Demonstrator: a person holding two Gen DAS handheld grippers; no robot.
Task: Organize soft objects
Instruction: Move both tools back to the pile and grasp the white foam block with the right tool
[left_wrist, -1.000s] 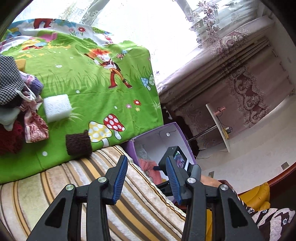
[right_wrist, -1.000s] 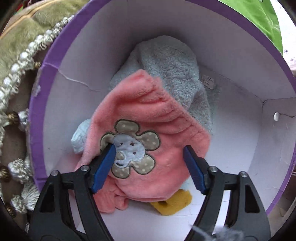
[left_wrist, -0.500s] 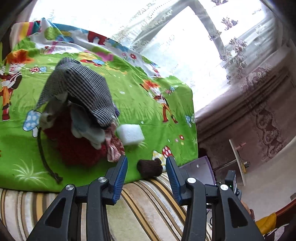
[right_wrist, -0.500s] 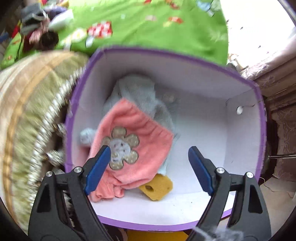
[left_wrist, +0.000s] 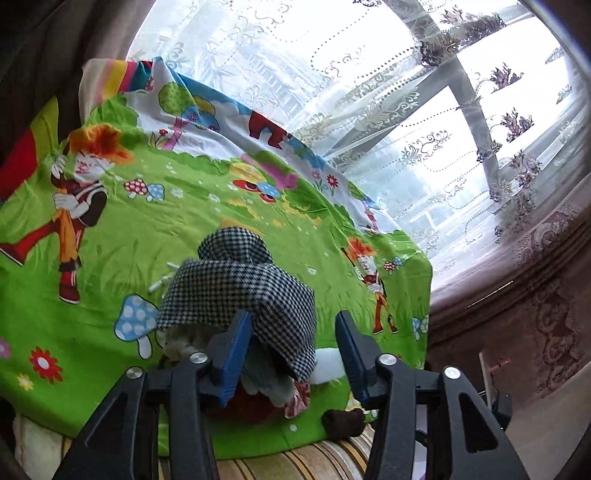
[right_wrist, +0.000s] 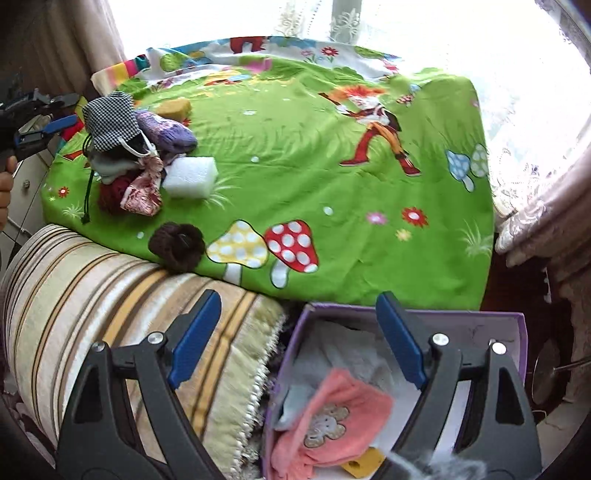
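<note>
The bed, spread with a bright green cartoon-print sheet (right_wrist: 295, 155), is carrying the heap of soft clothes still waiting to be sorted. Topping that heap is a black-and-white houndstooth fabric cap (left_wrist: 243, 288), looking light, limp and easy to crush; a pinch on its thick folded edge should be holding best. Beside the heap are lying a white foam block (right_wrist: 190, 177), springy and nearly weightless, and nearer the sheet's edge a dark brown knitted roll (right_wrist: 177, 245).

The left tool (left_wrist: 290, 350) is hanging over the heap, its jaws having just been opening, gripping nothing.

Below the sheet's near edge, the purple-rimmed cardboard box (right_wrist: 517, 332) is holding a grey fleece garment (right_wrist: 351, 354), a pink fleece garment with a flower patch (right_wrist: 343, 413) and a yellow sponge (right_wrist: 364, 461). The right tool (right_wrist: 295, 339) is hovering spread wide above it, empty.
</note>
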